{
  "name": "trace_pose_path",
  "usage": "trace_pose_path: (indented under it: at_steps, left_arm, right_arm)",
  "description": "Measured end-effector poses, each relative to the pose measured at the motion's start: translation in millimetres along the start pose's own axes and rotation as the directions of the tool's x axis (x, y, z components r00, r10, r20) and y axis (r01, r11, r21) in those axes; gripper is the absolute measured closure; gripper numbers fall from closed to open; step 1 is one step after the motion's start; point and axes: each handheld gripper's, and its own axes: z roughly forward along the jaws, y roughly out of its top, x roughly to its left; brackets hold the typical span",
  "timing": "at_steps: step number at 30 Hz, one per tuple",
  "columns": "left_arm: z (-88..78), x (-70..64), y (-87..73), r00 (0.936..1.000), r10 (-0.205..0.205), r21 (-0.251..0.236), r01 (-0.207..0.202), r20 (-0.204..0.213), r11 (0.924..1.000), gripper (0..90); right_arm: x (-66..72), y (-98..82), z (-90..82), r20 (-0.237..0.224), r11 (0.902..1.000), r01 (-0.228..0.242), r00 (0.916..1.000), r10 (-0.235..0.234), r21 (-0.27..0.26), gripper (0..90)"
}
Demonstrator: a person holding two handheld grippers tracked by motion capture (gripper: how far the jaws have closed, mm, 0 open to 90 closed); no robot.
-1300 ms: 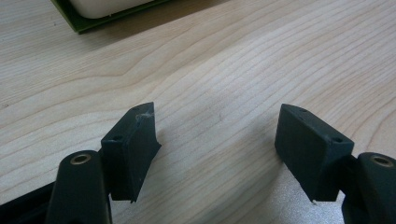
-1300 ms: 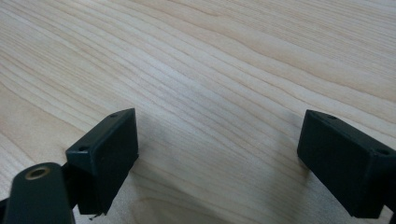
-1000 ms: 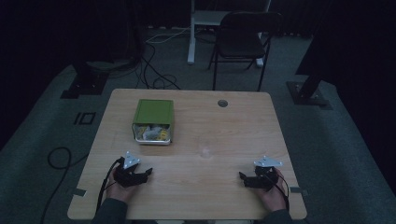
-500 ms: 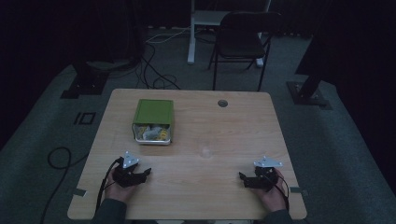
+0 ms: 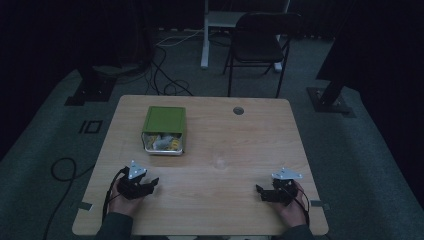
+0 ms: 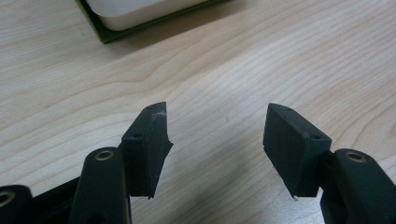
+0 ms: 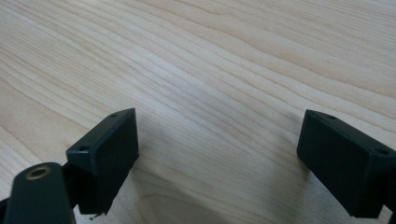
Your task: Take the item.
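Since the earlier frame nothing on the table [image 5: 220, 145] has been shifted; only the left gripper [image 5: 148, 184] has had its jaws closing slightly, with nothing between them. They are held apart, empty. The right gripper [image 5: 262, 192] is spread wide, empty. The green box [image 5: 164, 120], apparently holding small items, lies untouched beyond the left gripper; all work remains.

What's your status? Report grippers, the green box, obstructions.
Left gripper open, empty, jaws just been closing a little. Right gripper open, empty, on the table. Green box untouched ahead of left gripper, small items inside. Nothing in between.
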Motion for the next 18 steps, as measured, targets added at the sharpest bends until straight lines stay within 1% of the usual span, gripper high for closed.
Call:
trace_pose_path:
  at_steps: [4,7,8,18]
  left_arm:
    - [-2.8,3.3,1.1,1.0,-0.003,-0.007,0.003,0.0,1.0,41.4]
    - [-3.0,4.6,1.5,1.0,-0.003,0.003,0.003,0.005,1.0,41.3]
    - [-2.3,6.3,1.4,0.9998,-0.009,0.011,0.009,0.02,0.9999,41.3]
    - [-6.5,8.7,7.2,0.9992,-0.014,0.001,0.014,0.037,0.9999,42.7]
  right_arm:
    - [0.1,-0.1,-0.1,0.0,1.0,0.0,1.0,0.0,0.0,12.3]
    - [0.3,-0.1,-0.2,0.0,1.0,-0.001,1.0,0.001,0.0,12.3]
    - [0.3,-0.1,-0.2,0.0,1.0,-0.001,1.0,0.001,0.0,12.3]
    - [0.4,-0.3,-0.2,0.001,1.0,-0.001,1.0,0.001,0.0,12.3]
